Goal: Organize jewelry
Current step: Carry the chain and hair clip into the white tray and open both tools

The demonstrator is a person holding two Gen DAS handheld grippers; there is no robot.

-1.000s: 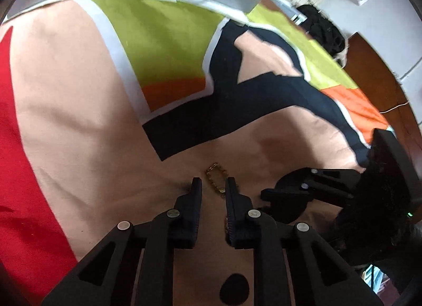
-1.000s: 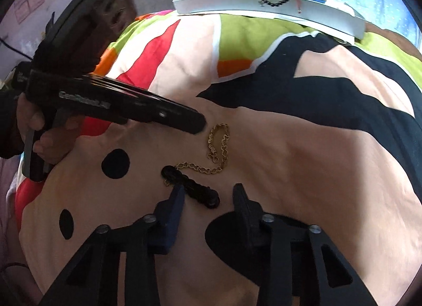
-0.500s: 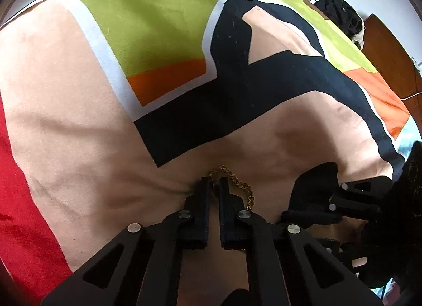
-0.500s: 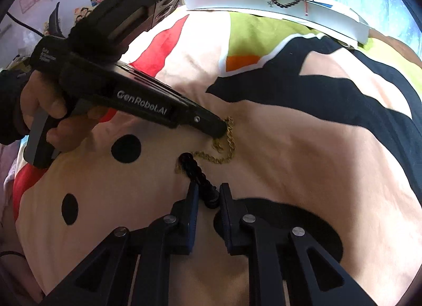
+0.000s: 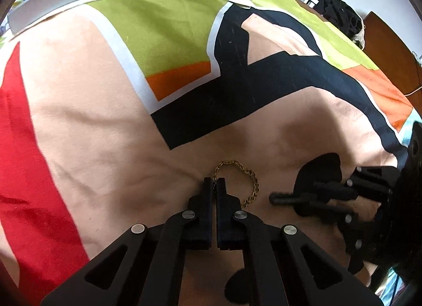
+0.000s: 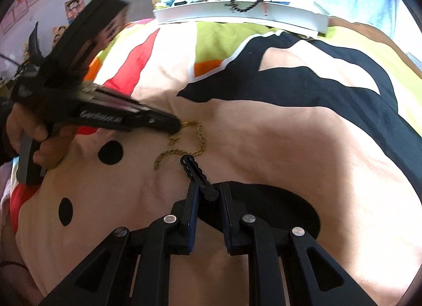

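One gold chain (image 5: pixel 248 176) pinched in left tool (image 5: pixel 214 183); right tool (image 6: pixel 208 191) clamps one black clip (image 6: pixel 196 174)

Left gripper (image 5: pixel 214 183) pinching gold chain (image 5: pixel 248 178) on patterned blanket (image 5: pixel 105 126) (jaws nearly touching).

The gold chain (image 5: pixel 246 178) vanishes between the left gripper's (image 5: pixel 214 182) fingers (image 5: pixel 207 200), its far end hidden behind them. In the right wrist view that gripper is motion-blurred, its lettering unreadable. The white tray's (image 6: pixel 237 14) small contents are too tiny to identify
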